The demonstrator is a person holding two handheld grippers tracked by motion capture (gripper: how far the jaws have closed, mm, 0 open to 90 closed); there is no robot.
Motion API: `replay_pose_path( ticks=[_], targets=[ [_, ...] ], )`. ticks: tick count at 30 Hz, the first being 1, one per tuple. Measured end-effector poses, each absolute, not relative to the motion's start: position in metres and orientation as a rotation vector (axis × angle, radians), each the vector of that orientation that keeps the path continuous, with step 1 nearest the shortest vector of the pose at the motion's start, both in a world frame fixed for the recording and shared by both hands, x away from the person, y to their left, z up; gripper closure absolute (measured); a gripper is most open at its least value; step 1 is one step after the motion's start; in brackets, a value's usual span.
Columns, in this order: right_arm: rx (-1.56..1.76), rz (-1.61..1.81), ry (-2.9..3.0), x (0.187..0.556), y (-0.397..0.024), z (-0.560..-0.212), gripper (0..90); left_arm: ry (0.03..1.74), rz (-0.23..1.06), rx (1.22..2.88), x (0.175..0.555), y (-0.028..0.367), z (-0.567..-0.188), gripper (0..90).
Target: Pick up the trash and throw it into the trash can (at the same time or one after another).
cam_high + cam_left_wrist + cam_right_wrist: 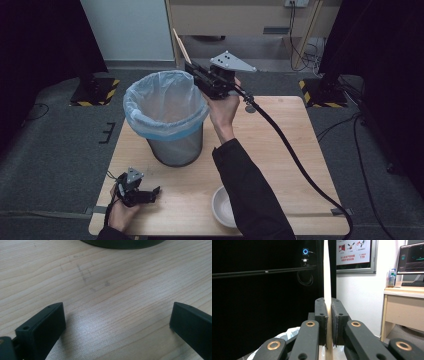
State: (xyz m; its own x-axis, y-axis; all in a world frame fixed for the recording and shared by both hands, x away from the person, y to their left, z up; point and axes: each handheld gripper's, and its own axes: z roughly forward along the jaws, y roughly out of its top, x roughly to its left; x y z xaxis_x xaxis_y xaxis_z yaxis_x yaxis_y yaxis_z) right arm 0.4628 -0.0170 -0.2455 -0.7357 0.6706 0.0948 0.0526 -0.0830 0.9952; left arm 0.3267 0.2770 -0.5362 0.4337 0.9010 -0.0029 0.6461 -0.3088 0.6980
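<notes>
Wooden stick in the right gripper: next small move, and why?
Probably carry it a little further over the lined bin, then open. The right gripper clamps the wooden stick at the bin's far rim, not yet over the opening.

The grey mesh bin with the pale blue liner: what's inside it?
Inside the grey mesh wastebasket, the pale blue plastic liner covers the walls and looks bare. Its near wall hides the bottom, so anything lying there cannot be seen.

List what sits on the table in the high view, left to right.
left gripper → bin with a pale blue liner → white bowl → small round disc at the far edge.
</notes>
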Motion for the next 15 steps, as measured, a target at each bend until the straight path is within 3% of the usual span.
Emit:
replay_pose_path(
  ticks=[15],
  targets=[
    [0.775, 1.875, 1.785, 0.475, 0.003, -0.239, 85.2, 1.296, 0.524, 2.060, 0.327, 0.277, -0.536, 0.0]
  ],
)
